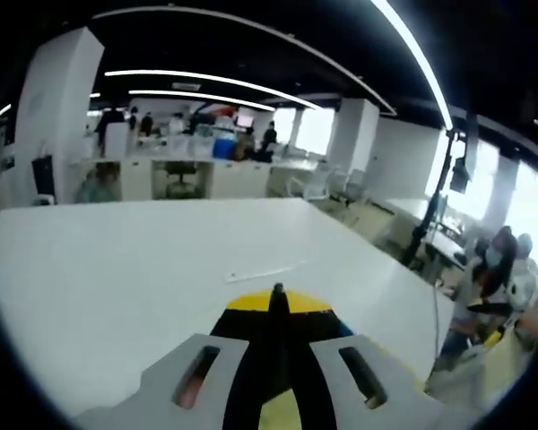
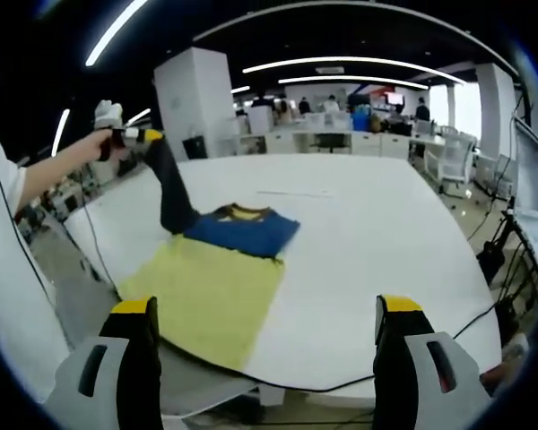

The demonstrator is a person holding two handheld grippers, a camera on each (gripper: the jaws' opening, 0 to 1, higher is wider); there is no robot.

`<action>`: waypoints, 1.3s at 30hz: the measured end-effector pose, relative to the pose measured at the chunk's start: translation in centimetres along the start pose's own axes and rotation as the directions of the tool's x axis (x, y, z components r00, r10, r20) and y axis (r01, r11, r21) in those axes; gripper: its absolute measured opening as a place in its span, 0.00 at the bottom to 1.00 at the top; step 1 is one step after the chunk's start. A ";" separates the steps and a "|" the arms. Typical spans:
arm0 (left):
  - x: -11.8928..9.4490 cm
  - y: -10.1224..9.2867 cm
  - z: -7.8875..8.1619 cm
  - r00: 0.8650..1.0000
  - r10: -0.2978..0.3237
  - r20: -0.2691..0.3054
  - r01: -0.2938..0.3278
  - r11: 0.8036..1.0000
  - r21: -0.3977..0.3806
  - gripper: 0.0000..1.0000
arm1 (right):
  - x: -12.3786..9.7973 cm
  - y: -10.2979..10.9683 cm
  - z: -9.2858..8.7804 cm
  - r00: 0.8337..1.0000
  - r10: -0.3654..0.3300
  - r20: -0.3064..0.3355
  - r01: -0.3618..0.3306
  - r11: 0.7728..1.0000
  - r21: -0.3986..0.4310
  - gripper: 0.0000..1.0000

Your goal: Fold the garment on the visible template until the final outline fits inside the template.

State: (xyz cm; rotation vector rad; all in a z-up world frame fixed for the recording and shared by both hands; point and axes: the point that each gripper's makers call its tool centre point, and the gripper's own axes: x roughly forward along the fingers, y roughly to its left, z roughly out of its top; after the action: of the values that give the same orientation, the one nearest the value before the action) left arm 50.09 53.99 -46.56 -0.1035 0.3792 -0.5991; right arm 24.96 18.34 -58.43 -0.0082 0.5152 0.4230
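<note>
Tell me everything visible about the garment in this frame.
In the right gripper view the garment is soft cloth, blue with a dark sleeve or edge and yellow trim at the neck. Most of it lies bunched on the white table, overlapping the far edge of the yellow template. The left gripper has pinched one dark part and lifts it into a taut strip above the table. The right gripper is open, clear of it.

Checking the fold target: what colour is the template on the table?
Yellow; the template shows best in the right gripper view, beside the blue garment.
</note>
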 end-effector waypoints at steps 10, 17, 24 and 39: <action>2.4 -2.5 -1.1 0.998 -0.058 -0.039 0.059 0.998 0.014 0.00 | -0.1 -0.1 -0.4 1.000 -0.001 -0.001 0.001 1.000 0.008 1.00; 3.9 -3.2 -2.3 0.996 -0.070 -0.060 0.069 0.997 -0.020 0.00 | -0.3 -0.4 -0.4 1.000 -0.008 0.000 0.008 1.000 0.014 1.00; 5.1 -5.8 -2.6 0.990 -0.113 -0.078 0.112 0.994 -0.014 0.00 | -0.5 -0.6 -0.5 1.000 -0.010 0.000 0.010 1.000 0.016 1.00; 8.4 -8.6 -6.2 0.972 -0.165 -0.168 0.170 0.985 0.017 0.00 | -0.1 -1.4 -0.3 1.000 -0.006 0.001 0.006 1.000 0.018 1.00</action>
State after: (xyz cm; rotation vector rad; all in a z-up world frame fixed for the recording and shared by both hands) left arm 49.54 42.25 -53.19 -0.0555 0.5260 -0.7833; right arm 25.31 17.00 -58.79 0.0081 0.5181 0.4120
